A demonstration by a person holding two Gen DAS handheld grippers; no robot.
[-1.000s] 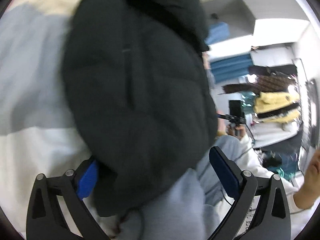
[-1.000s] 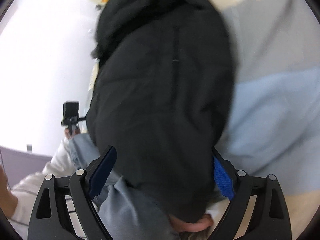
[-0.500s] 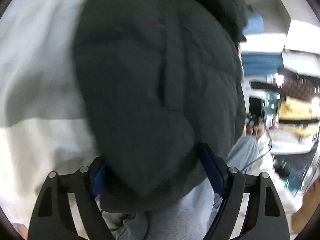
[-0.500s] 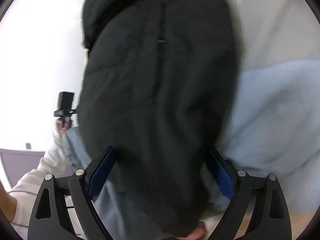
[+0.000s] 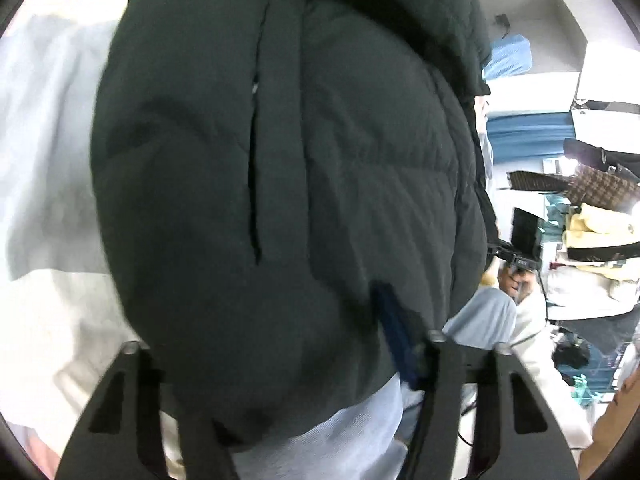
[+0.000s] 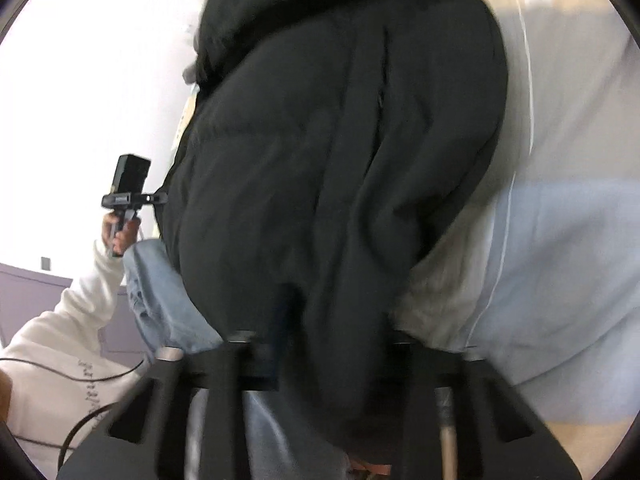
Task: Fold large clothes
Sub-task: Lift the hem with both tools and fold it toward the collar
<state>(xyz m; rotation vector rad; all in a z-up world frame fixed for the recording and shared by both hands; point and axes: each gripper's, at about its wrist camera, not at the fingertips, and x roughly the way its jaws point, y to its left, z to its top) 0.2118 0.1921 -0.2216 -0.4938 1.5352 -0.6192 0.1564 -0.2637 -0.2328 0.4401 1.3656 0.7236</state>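
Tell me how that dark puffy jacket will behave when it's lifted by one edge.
The jacket looks quilted and padded, so probably floppy yet bulky, sagging rather than holding shape. Its smooth shell may slip between the fingers. Likely light for its size.

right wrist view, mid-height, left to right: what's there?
White wall → handheld camera gripped by a bystander's hand → black puffer jacket → pale blue and grey bedding.
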